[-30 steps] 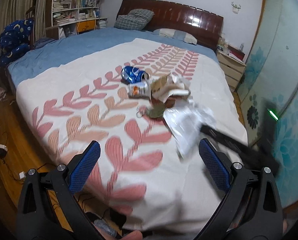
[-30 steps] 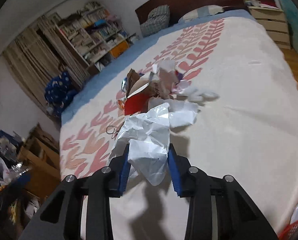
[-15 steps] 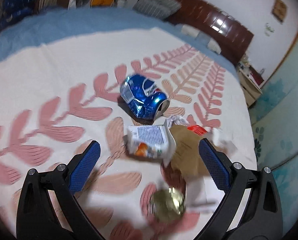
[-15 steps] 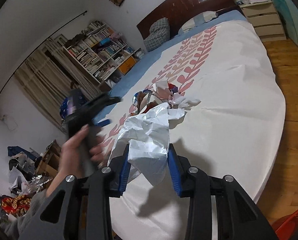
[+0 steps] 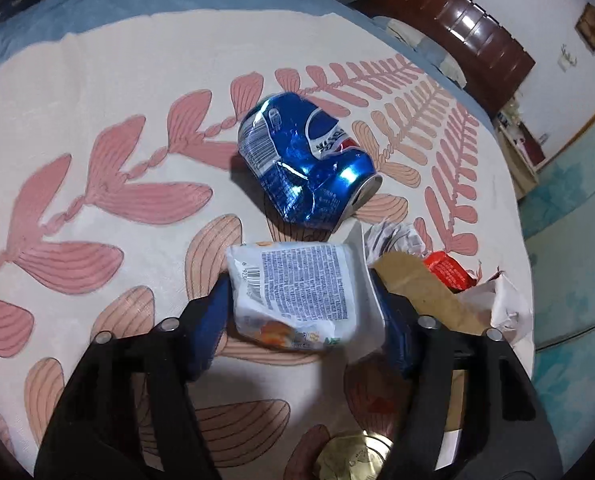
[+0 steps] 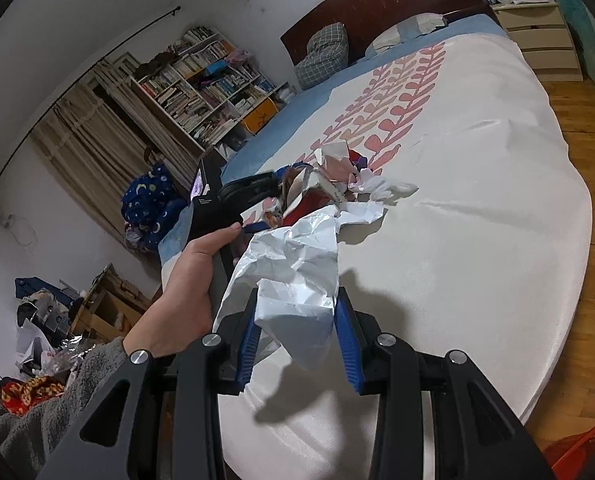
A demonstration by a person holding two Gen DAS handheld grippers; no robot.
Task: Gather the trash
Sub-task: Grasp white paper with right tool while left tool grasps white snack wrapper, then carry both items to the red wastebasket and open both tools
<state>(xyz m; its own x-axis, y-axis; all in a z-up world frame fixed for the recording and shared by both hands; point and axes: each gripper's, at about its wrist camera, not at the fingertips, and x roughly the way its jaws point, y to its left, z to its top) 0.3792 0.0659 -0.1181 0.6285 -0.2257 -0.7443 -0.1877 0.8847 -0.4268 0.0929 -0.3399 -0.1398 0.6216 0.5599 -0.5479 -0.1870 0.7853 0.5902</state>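
Note:
In the left wrist view, my left gripper [image 5: 301,304] is shut on a white snack wrapper [image 5: 297,292] with printed text, on the bed. A crushed blue Pepsi can [image 5: 305,164] lies just beyond it. Brown paper [image 5: 417,284], a red wrapper [image 5: 445,272] and crumpled white paper [image 5: 501,300] lie to the right; a gold lid [image 5: 353,456] lies near the bottom. In the right wrist view, my right gripper [image 6: 297,320] is shut on a crumpled white plastic bag [image 6: 293,268] above the bed. The trash pile [image 6: 329,184] lies beyond it.
The bed has a white cover with pink leaves [image 5: 97,184] and a wooden headboard [image 6: 377,12]. A bookshelf [image 6: 205,84] stands at the left, a nightstand [image 6: 545,32] at the right. A red basket [image 6: 577,448] sits on the wooden floor.
My left gripper has moved down onto the trash pile and closed on the snack wrapper. My right gripper has kept hold of the white bag and drawn back a little.

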